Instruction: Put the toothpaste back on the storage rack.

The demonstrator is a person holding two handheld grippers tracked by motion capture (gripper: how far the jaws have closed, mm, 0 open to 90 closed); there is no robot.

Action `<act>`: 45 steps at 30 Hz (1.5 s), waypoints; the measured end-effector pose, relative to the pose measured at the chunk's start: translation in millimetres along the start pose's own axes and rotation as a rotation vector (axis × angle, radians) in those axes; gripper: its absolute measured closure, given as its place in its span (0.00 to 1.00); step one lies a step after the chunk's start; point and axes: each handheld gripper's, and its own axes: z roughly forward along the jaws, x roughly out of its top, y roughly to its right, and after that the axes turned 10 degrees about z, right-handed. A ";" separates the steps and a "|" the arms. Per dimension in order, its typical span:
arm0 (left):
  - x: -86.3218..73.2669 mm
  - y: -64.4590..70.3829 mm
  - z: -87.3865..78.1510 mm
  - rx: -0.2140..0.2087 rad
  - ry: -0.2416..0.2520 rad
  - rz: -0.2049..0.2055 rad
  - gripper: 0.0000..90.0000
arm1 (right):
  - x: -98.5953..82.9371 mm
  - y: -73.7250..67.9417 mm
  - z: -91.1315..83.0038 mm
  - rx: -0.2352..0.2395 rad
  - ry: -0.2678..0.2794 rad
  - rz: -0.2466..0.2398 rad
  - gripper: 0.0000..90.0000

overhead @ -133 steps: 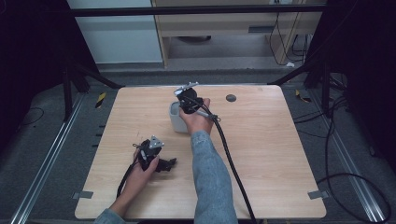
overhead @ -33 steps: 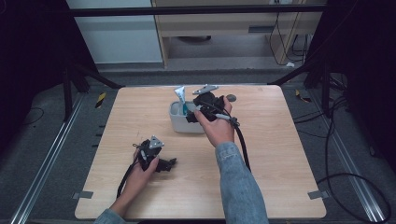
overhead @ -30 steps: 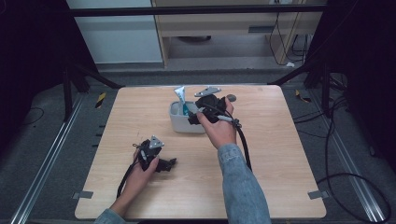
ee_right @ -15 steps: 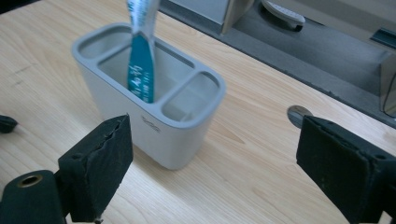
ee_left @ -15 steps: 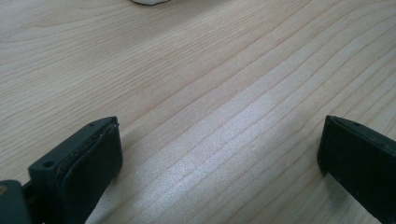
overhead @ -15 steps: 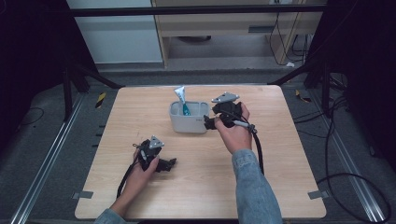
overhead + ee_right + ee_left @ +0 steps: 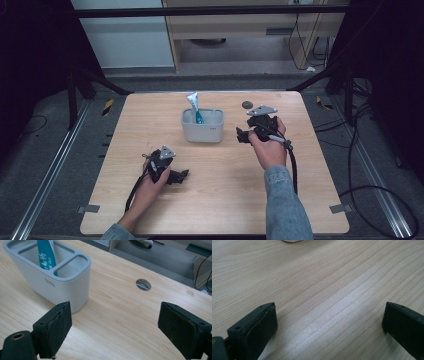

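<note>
The tube stands tilted in the far-left compartment of the holder, which sits a little far of the middle of the tabletop; its crimped end pokes up over the rim and leans left. It looks light and soft, a plastic squeeze tube that would dent under a hard pinch and might slip on its glossy skin, so the flat crimped end, stiffer than the body, seems the best place to take hold. The holder looks like rigid moulded plastic, light enough to slide if nudged. Just right of it the right tongs hover with jaws spread wide and nothing between them, apart from the holder's wall. The left tongs rest low at the near left, well apart from the holder, jaws also wide and empty. The right gripper view gives what the high view cannot: the holder's inner dividers, the teal print on the tube, and a small logo on the wall, with a round grommet hole in the wood beyond. The left gripper view offers bare wood grain between its jaws. The high view alone lays out both hands and the trailing cables.
</note>
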 end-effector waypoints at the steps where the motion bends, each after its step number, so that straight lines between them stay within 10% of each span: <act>1: 0.0 0.0 0.1 0.000 0.001 -0.001 0.00 | -2.0 1.8 -0.3 -0.004 -0.004 0.001 0.14; 45: 0.0 0.0 -0.1 -0.001 -0.002 0.000 0.00 | -86.1 57.8 12.4 -0.079 -0.110 0.144 0.13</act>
